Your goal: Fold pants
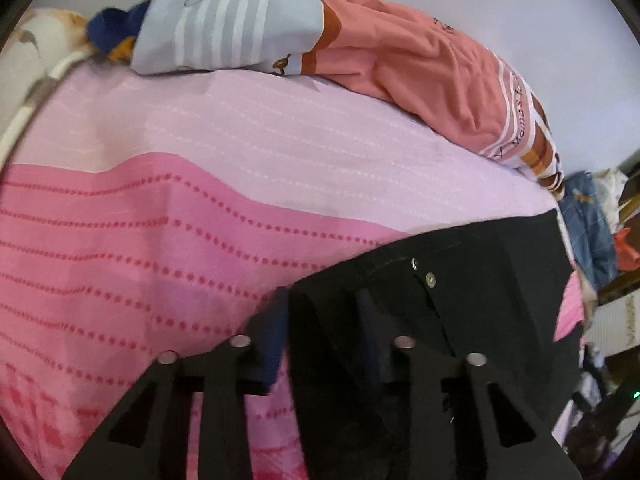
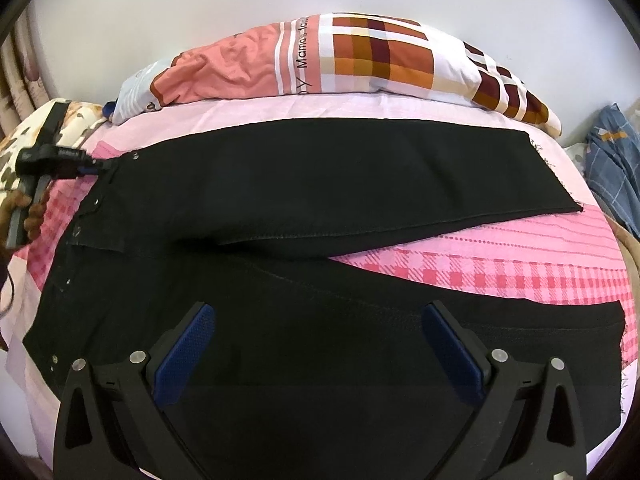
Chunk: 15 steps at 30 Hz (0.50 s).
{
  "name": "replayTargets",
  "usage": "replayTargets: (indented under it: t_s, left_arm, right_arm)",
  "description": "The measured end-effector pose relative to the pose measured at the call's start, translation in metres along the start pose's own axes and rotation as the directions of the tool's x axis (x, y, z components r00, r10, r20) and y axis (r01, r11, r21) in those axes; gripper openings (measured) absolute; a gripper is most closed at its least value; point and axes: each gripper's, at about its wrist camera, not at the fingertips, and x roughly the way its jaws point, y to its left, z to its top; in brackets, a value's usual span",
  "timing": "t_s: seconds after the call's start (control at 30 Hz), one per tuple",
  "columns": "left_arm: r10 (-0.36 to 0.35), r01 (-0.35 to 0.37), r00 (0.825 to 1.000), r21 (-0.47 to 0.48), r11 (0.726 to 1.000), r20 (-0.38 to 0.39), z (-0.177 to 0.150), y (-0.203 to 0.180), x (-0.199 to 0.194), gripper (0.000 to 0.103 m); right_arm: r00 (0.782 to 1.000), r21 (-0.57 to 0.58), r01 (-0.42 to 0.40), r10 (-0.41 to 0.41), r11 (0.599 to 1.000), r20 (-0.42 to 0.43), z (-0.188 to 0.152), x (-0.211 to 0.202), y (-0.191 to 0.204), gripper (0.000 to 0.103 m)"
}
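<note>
Black pants (image 2: 320, 184) are lying on a bed sheet (image 2: 500, 256) showing pink checks, dotted stripes and pale lilac; a salmon, white and brown-checked quilt (image 2: 320, 60) is lining its far edge.

Bed (image 2: 520, 248) carries everything; pink sheet, part checked, part dotted stripes, paler pink band toward wall. Black pants (image 2: 320, 184) lie flat across it, legs spread apart, waistband at left. Patchwork quilt (image 2: 360, 56), salmon and brown-orange checks, bunched along far edge by wall. Floral pillow (image 2: 24, 136) at far-left corner.
</note>
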Motion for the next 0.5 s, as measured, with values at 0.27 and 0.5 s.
replayTargets:
  t_s: [0.27,0.5]
  left_arm:
    - [0.025,-0.026,0.979,0.002,1.000,0.200,-0.031,-0.037,-0.043,0.015]
    - [-0.034,0.021,0.939,0.041,0.999,0.343,-0.086,-0.086,-0.095,0.015]
  right_arm:
    - [0.992,0.058,-0.119,0.117,0.991,0.044,0.037,0.003,-0.006,0.103]
    - [0.878,0.394,-0.462,0.471,0.794,0.080,0.098,0.052,-0.060,0.103]
